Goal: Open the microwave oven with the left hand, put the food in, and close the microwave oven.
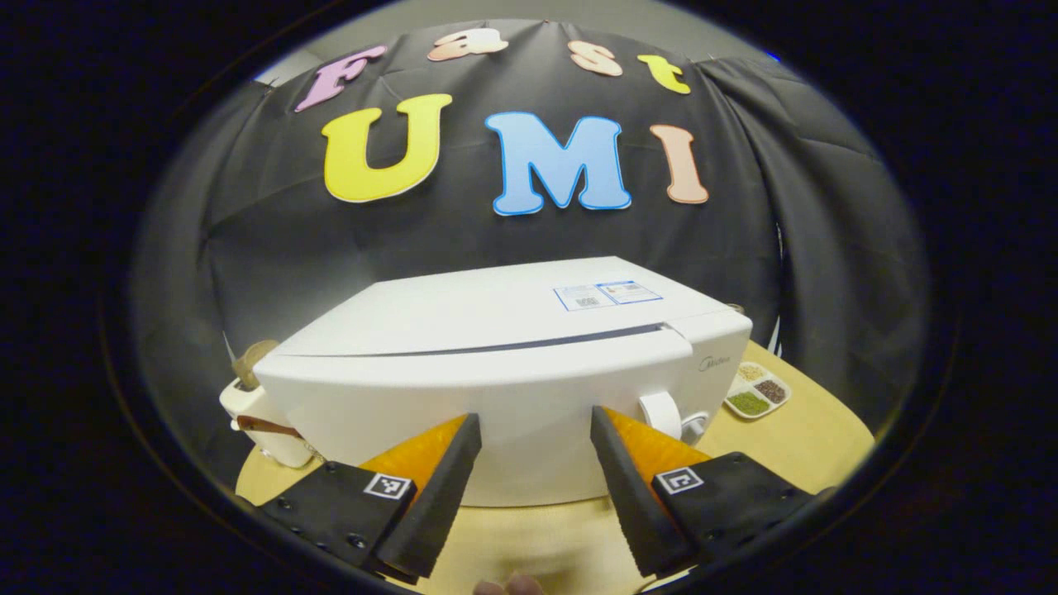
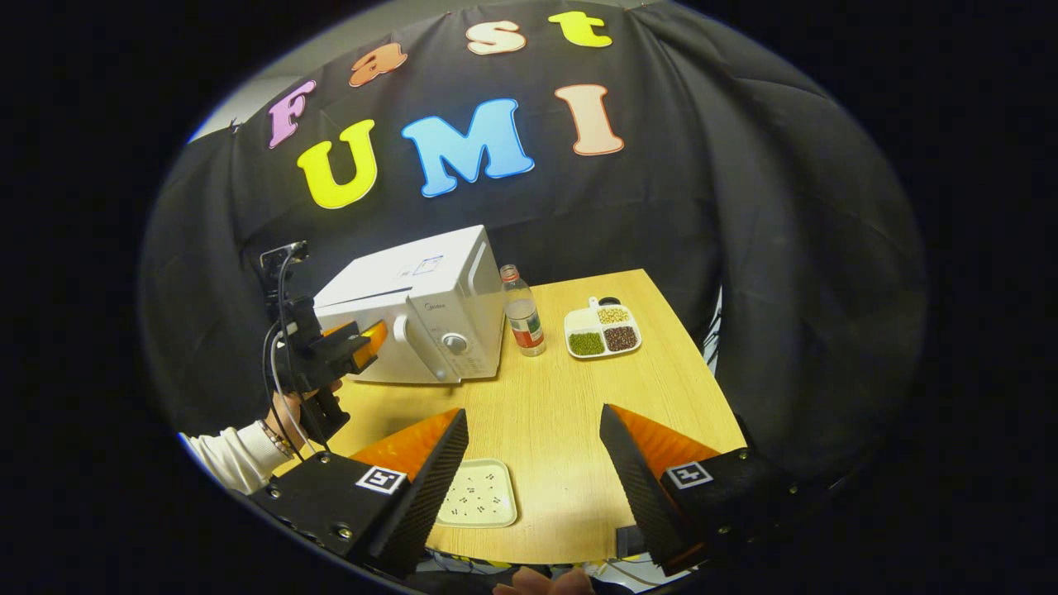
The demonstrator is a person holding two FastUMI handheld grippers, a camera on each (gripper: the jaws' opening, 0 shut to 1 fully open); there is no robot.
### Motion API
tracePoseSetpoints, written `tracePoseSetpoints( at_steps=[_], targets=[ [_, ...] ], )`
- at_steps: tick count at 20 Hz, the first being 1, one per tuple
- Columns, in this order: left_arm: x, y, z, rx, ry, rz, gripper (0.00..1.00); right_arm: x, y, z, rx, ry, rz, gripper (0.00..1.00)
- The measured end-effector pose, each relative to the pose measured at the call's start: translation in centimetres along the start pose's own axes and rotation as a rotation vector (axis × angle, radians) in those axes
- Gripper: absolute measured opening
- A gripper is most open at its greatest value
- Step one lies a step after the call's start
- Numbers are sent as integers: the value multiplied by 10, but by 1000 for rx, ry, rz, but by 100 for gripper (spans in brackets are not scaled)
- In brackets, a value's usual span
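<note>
You're working in a staged recording booth, not a real kitchen: black cloth (image 2: 744,207) hangs as the walls around one wooden table (image 2: 579,413), where a white microwave (image 2: 413,318), a bottle (image 2: 523,312) and a divided dish of beans (image 2: 603,330) sit as props

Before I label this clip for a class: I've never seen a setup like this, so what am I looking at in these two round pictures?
A person holds a two-finger gripper in each hand; each carries a fisheye camera looking along its own fingers. In the left gripper view, the left gripper is open, facing the closed white microwave. In the right gripper view, the right gripper is open and holds nothing, above the wooden table. On the table lie a small white tray, a bottle beside the microwave, and a divided dish of beans. The other gripper and the hand holding it show at the microwave's door.
</note>
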State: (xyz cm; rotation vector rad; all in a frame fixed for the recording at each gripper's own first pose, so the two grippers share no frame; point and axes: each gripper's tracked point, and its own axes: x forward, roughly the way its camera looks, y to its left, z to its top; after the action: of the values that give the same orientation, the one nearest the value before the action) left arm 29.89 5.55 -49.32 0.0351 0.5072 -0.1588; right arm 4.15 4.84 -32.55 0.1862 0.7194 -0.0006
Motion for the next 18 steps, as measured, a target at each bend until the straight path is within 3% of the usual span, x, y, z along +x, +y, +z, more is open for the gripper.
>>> tracePoseSetpoints(
  at_steps=[3, 5, 6, 8, 9, 12, 15, 18],
  targets=[
    [1, 1, -1, -11, 3, 16, 96, 4, 5, -5, -10, 11, -19, 98],
    [13, 0, 8, 30, -13, 37, 92, 6, 8, -9, -1, 16, -21, 98],
    [10, -3, 2, 24, 42, 50, 89, 6, 13, -10, 11, 20, -12, 98],
    [5, -33, 6, -22, 51, -35, 90, 1, 21, -2, 19, -6, 3, 98],
    [-2, -38, 15, 14, 33, -40, 90, -2, 24, 2, 9, -28, 12, 98],
    [-40, -52, 39, 122, -31, -59, 89, -6, 29, 3, -28, -50, 49, 98],
    [-99, -61, 47, 80, -50, -50, 90, -7, 29, 18, -37, -81, 104, 98],
    [-164, -56, 52, 26, -67, 13, 89, -10, 22, 37, -63, -116, 172, 98]
  ],
)
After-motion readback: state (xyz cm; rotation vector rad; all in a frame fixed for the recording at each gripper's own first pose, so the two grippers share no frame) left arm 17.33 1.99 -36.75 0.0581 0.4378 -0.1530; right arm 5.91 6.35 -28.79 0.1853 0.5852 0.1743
